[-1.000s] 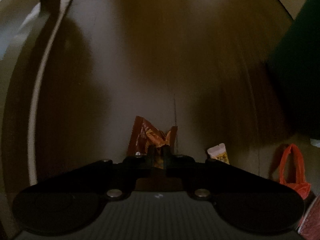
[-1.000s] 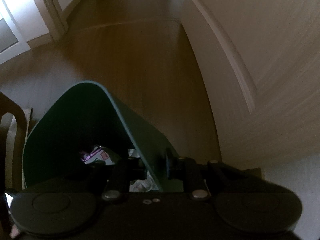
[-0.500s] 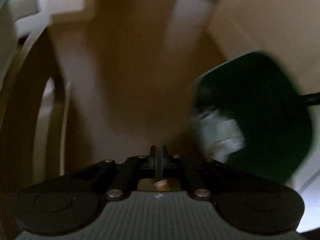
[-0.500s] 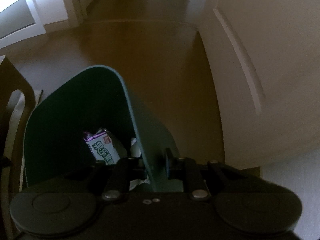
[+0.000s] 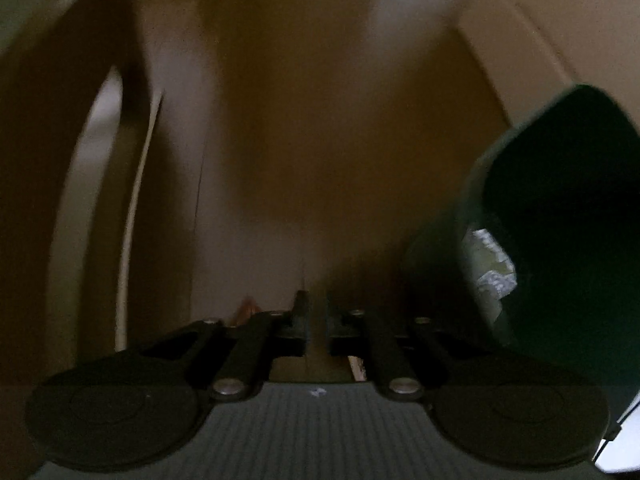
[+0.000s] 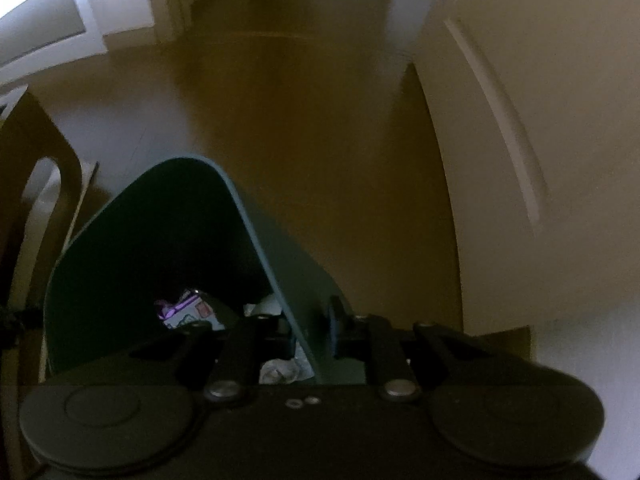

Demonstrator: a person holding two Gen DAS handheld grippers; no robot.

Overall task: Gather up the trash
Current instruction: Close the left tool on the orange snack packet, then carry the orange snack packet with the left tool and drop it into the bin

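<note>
Brown floor [image 6: 304, 128] fills both views; the dark green bin [image 6: 168, 240] stands on it with wrappers [image 6: 184, 312] inside, its wall pinched by the right tool [image 6: 316, 320], while the left tool [image 5: 316, 312] beside the bin is opening, nothing between its fingers

No text could be read anywhere. A white and purple packet [image 6: 184, 314] inside the dark green bin [image 6: 160, 240] carried print (purple marks and a small reddish patch), but it was too small and dim to make out. The pale wrapper [image 5: 494, 264] seen in the left wrist view was blurred, its markings illegible.
</note>
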